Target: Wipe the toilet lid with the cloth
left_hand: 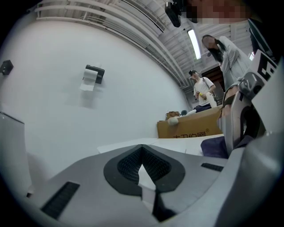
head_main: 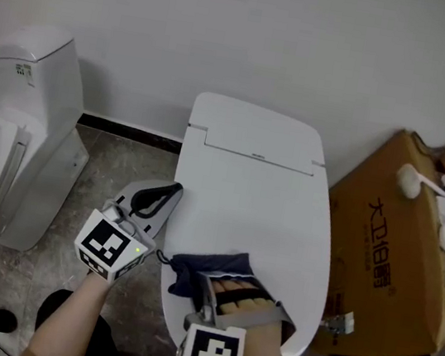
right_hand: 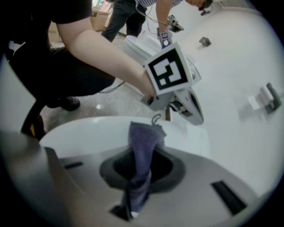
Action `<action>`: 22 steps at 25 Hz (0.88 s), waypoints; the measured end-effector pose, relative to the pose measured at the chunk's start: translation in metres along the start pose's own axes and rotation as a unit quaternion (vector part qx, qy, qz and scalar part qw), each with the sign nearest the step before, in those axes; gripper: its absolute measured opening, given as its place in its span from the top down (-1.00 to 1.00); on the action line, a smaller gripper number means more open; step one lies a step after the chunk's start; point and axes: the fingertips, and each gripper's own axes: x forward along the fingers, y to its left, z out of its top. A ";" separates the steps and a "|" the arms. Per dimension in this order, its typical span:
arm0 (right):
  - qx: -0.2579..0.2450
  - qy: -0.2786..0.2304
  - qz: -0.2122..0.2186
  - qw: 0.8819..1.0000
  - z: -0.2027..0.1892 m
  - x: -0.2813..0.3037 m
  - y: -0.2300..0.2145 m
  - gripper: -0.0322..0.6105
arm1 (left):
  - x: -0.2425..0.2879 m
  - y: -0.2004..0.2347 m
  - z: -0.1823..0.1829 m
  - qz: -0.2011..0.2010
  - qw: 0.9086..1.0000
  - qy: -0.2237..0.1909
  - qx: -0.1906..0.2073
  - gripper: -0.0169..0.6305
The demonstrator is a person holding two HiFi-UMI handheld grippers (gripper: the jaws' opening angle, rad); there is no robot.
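The right gripper (head_main: 208, 281) is clamped on a dark blue cloth (head_main: 207, 264), which bunches out of its jaws and lies on the near left part of the white toilet lid (head_main: 253, 195). In the right gripper view the cloth (right_hand: 143, 142) runs from the pinch point away along the jaws toward the left gripper (right_hand: 177, 95), so this tool points across the lid rather than along it. The lid's long axis runs from the person toward the hinge and the wall, and most of its bare surface lies beyond and to the right of the cloth. The left gripper (head_main: 155, 197) sits at the lid's left edge, just beside the cloth, its jaws closed on nothing. The right arm is the one placed to wipe, probably by sweeping away toward the hinge.
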 end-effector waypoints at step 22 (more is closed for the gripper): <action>-0.042 -0.038 0.006 0.998 0.036 0.007 -0.001 0.70 | -0.008 0.039 0.006 0.048 0.998 -0.019 -0.034 0.90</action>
